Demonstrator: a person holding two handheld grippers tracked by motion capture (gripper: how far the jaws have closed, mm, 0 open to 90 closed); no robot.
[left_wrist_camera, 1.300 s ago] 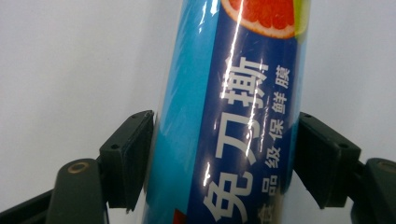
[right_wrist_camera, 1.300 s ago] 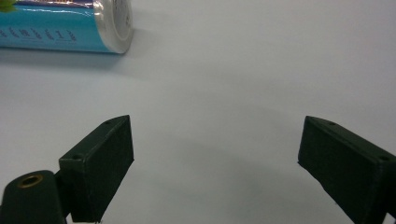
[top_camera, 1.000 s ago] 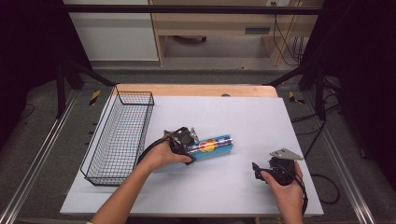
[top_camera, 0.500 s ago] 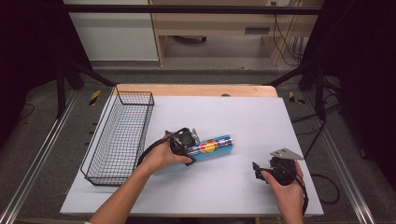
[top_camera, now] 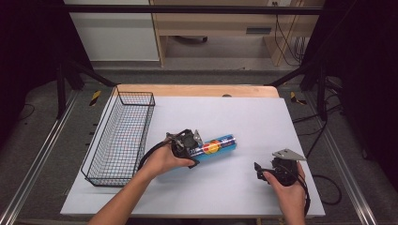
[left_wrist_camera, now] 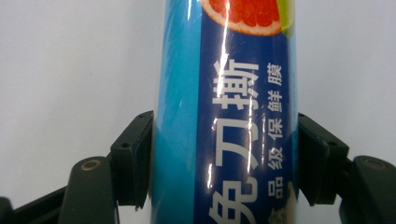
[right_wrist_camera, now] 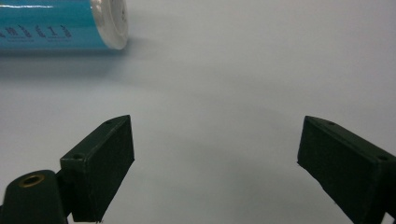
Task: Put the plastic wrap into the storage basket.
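A blue roll of cling film (top_camera: 218,146) with a fruit picture and white lettering lies on the white table top (top_camera: 244,112), near the middle. My left gripper (top_camera: 198,147) is shut on the roll's left end. In the left gripper view both black pads press the sides of the roll (left_wrist_camera: 224,93), and the left gripper (left_wrist_camera: 225,135) has the roll running up between its jaws. My right gripper (top_camera: 259,169) is held low near the front right of the table, open, with nothing in it. In the right gripper view the right gripper (right_wrist_camera: 215,140) has its jaws wide apart, and the roll's white end cap (right_wrist_camera: 109,21) lies far up at the left.
A black wire basket (top_camera: 146,131) stands along the table's left side, with nothing seen inside. A wooden strip (top_camera: 197,90) runs along the far edge. Metal rails and dark frame legs flank the table. Bare white surface lies between the two grippers.
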